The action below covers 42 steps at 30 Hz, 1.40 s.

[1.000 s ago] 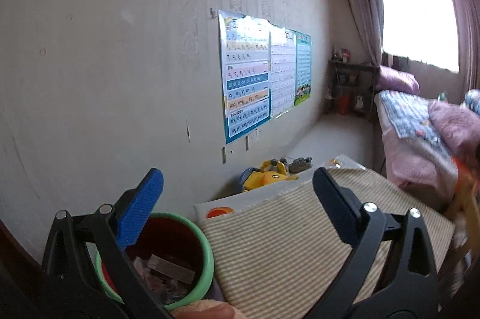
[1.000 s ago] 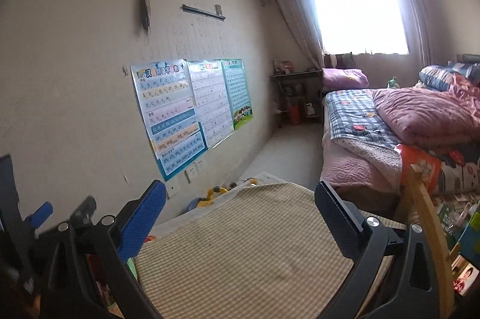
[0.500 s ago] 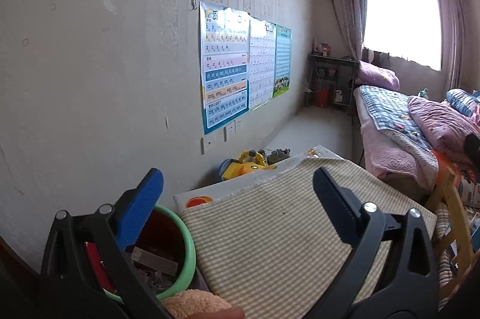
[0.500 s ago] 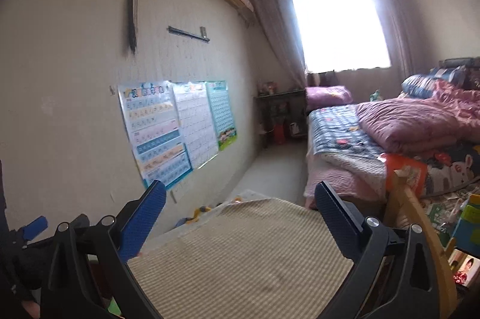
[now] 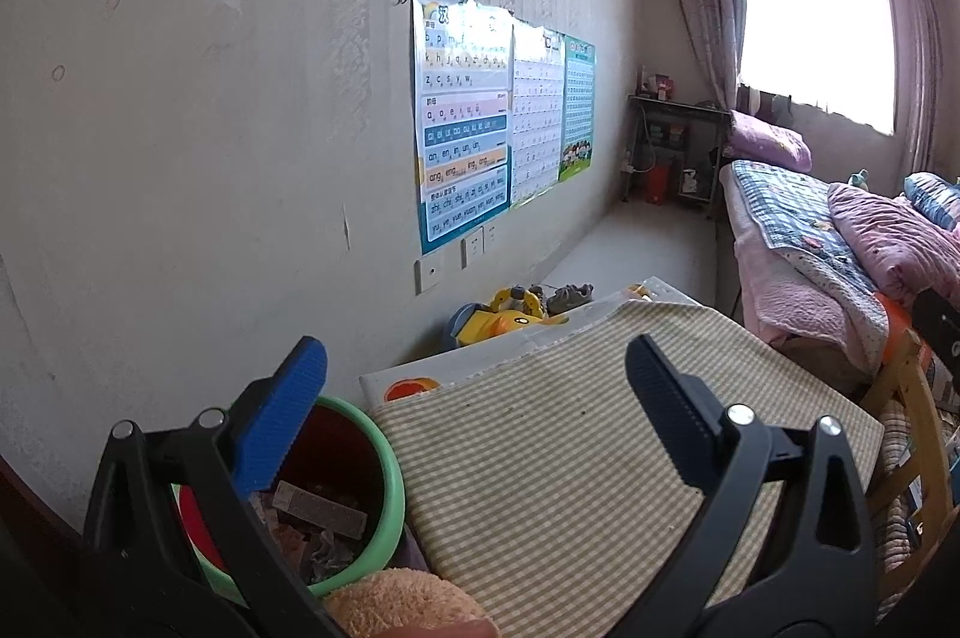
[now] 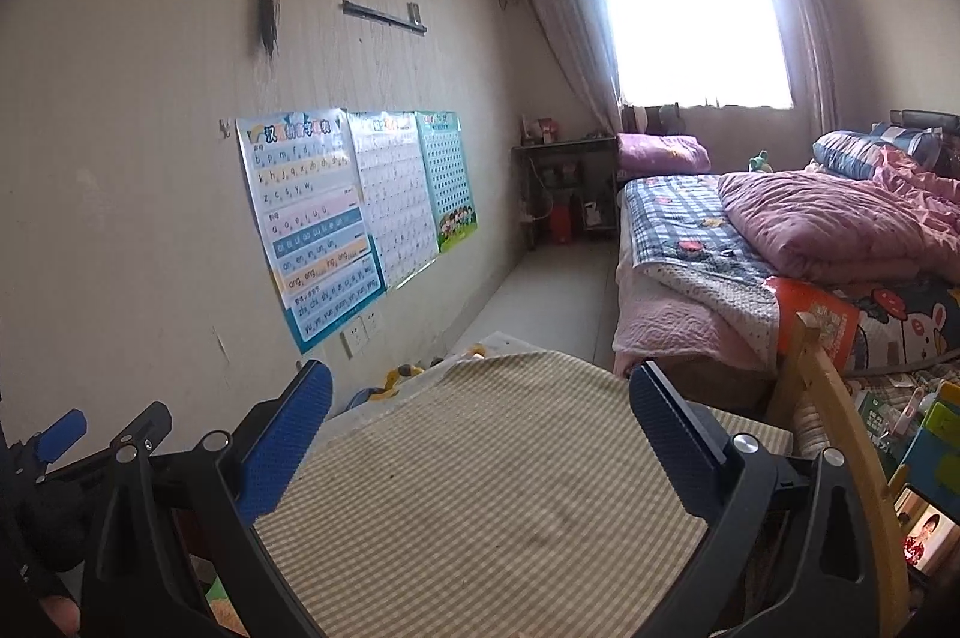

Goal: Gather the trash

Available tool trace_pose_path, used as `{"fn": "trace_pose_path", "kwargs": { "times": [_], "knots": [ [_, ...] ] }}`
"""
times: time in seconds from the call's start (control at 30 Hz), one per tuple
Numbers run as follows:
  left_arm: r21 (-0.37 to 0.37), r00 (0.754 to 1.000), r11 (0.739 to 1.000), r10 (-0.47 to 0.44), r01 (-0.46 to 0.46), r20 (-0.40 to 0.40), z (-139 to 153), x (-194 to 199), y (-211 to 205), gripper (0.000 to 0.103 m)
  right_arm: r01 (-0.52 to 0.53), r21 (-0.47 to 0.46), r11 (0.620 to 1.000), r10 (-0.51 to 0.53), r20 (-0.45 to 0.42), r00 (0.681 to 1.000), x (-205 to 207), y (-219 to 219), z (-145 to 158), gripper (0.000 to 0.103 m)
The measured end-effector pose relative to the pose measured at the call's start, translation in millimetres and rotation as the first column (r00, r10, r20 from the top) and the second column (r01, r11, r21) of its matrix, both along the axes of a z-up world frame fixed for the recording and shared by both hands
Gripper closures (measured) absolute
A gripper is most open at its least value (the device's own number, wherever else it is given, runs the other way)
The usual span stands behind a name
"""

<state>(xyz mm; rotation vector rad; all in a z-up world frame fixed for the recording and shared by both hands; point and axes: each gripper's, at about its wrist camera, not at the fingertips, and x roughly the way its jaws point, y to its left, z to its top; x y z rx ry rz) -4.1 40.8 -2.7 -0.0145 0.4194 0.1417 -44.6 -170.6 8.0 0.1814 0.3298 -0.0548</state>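
Hovering wide open and empty, left hand-held gripper (image 5: pixel 474 398) and right hand-held gripper (image 6: pixel 477 419) over the checkered counter (image 5: pixel 570 458); trash bin (image 5: pixel 360 488) sits beside its left edge, scraps inside.

Left gripper (image 5: pixel 477 401) finger covers the near-left rim of the green-rimmed bin (image 5: pixel 393 488); the scraps inside are too jumbled to identify. An orange plush thing (image 5: pixel 402 602) is cut off by the bottom edge, below the gripper.

Child's bedroom (bed (image 6: pixel 690 242), alphabet posters (image 6: pixel 312 224))
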Motion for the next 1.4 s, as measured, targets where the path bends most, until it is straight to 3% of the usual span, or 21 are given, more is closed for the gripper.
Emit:
{"fn": "trace_pose_path", "kwargs": {
  "times": [0.23,1.13,1.3,1.4],
  "knots": [
    [0.015,1.0,1.0,0.009,-0.009,0.015,-1,-1,-1,0.005,-0.009,-0.004,1.0,0.009,-0.016,1.0,2,3,-2,0.007],
    [-0.004,0.999,1.0,0.012,-0.013,-0.046,-14,8,4,0.005,-0.017,0.002,1.0,0.017,-0.085,0.996,14,4,-22,0.007],
    [-0.009,0.998,1.0,0.016,-0.017,-0.061,-21,11,4,0.005,-0.016,0.032,0.999,0.021,-0.156,0.988,29,-2,-48,0.007],
    [0.019,0.997,1.0,0.022,-0.02,-0.078,-28,15,4,0.005,0.012,0.052,0.999,0.002,-0.256,0.967,58,-17,-86,0.007]
  ]
}}
